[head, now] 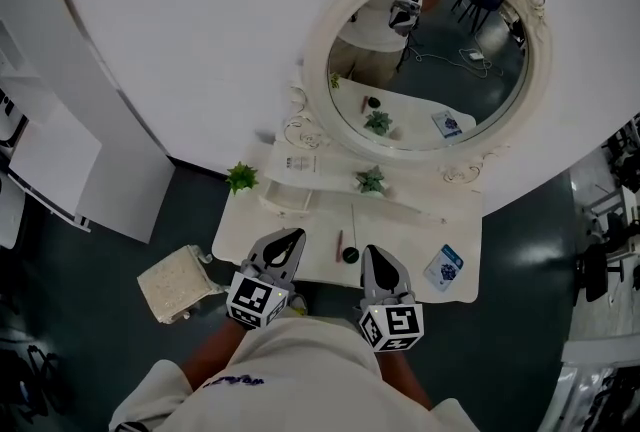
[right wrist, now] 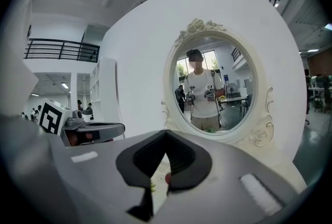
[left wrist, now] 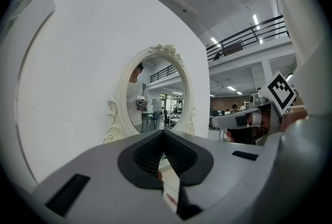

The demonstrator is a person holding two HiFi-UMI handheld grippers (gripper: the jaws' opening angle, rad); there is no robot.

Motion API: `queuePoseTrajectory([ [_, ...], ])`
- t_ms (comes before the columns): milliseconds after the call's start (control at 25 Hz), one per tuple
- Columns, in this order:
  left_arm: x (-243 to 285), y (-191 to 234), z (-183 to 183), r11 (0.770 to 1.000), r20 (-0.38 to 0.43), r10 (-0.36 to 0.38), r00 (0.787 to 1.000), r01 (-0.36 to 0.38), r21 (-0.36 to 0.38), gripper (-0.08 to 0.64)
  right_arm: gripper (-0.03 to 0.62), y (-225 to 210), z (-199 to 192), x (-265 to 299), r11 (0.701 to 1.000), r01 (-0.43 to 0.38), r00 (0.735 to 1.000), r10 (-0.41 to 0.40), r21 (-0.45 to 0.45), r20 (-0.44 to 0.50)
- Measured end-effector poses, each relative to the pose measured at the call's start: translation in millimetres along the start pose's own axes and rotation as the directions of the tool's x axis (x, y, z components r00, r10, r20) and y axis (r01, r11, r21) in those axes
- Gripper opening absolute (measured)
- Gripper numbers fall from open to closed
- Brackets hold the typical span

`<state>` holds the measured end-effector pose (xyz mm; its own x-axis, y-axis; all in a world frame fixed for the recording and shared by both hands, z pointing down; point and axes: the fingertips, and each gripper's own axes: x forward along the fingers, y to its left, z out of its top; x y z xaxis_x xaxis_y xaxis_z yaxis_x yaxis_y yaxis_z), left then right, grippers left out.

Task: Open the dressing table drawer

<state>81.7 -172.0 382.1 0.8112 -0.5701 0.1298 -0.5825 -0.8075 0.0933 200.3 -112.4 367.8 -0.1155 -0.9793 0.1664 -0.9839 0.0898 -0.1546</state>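
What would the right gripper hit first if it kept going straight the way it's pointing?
Probably the oval mirror at the back of the dressing table; the right gripper points toward its lower frame, but depth is unclear.

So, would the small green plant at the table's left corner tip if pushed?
Probably yes: the plant looks small and light, so it may tip or slide. It stands near the table edge, so it could fall off.
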Motion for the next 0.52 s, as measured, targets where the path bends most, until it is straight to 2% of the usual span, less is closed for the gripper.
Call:
queuePoseTrajectory([
  [520, 2.1, 7.4, -3.5, 1.000, 0.001, -0.008, 1.000, 0.008, -0.004, 0.009, 0.009, -7.0, -2.9, -4.3, 0.999, 0.047, 0.999, -0.047, 0.020, 0.008],
])
